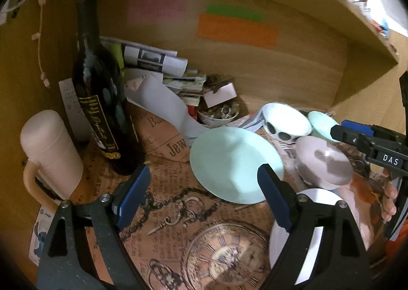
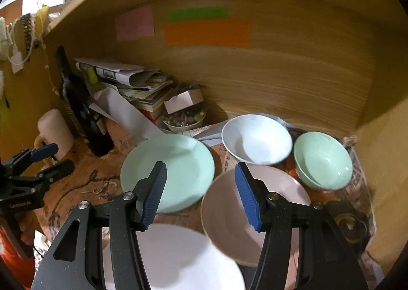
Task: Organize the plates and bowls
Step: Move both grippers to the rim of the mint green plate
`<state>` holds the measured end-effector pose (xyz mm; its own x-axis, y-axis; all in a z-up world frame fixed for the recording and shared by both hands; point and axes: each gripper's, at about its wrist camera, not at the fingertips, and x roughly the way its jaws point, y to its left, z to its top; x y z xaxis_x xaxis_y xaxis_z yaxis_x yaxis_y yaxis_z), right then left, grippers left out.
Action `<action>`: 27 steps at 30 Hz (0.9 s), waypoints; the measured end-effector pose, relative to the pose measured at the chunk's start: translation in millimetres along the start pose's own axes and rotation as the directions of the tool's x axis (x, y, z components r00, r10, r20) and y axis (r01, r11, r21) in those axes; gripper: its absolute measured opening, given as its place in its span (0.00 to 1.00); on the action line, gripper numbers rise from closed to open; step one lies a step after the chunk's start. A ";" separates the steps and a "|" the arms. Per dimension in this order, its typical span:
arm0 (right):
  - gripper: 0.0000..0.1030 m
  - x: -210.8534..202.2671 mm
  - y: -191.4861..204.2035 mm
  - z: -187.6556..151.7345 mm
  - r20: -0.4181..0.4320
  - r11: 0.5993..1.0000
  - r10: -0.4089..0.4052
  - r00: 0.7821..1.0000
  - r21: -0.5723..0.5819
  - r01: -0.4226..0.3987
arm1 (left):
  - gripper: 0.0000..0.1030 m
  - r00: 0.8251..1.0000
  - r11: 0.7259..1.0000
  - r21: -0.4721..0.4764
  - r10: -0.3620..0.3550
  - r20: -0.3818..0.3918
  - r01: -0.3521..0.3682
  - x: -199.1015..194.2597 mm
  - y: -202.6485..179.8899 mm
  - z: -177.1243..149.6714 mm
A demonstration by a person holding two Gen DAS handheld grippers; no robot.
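Left wrist view: left tool (image 1: 201, 193) spread wide, nothing between its fingers, over the printed paper on the table (image 1: 178, 213).
Right wrist view: right tool (image 2: 200, 194) parted, pinching nothing, above the plates.
Green plate (image 2: 176, 172): middle of the table, just left of the pink plate (image 2: 278, 195).
White plate (image 2: 178, 256): nearest, under the right tool.
White bowl (image 2: 256, 139): far, behind the pink plate.
Green bowl (image 2: 322, 160): right of the white bowl, near the side wall.
Bottle (image 1: 99, 91), mug (image 1: 48, 152): far left.
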<state>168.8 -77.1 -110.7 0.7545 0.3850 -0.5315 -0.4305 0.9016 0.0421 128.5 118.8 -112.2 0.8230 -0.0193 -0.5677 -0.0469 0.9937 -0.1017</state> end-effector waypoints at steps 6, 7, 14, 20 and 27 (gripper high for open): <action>0.51 42.2 2.6 11.7 -0.106 0.999 0.029 0.994 -0.017 -0.031 | 0.84 0.997 1.000 -0.018 0.012 -0.083 -0.014 40.2 9.2 5.6; 0.50 48.0 2.6 12.7 -0.122 0.999 0.029 0.992 -0.022 -0.032 | 0.84 0.995 1.000 -0.020 0.009 -0.099 -0.011 46.4 10.3 6.1; 0.51 100.6 -0.2 19.1 -0.281 0.997 0.052 0.958 -0.037 -0.065 | 0.84 0.977 0.999 -0.050 -0.013 -0.214 0.002 90.5 19.8 1.6; 0.50 130.1 -3.2 20.9 -0.366 0.996 0.059 0.929 -0.036 -0.077 | 0.84 0.962 0.999 -0.031 -0.025 -0.273 0.017 113.5 19.2 -4.2; 0.50 157.0 -1.9 19.4 -0.458 0.996 0.029 0.888 -0.062 -0.064 | 0.76 0.963 0.999 0.011 -0.036 -0.267 0.040 122.7 13.7 -5.6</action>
<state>297.7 -14.5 -177.8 0.4309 0.2779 -0.8586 -0.5078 0.8612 0.0239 225.7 129.4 -187.7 0.6432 -0.0836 -0.7611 -0.0072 0.9933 -0.1152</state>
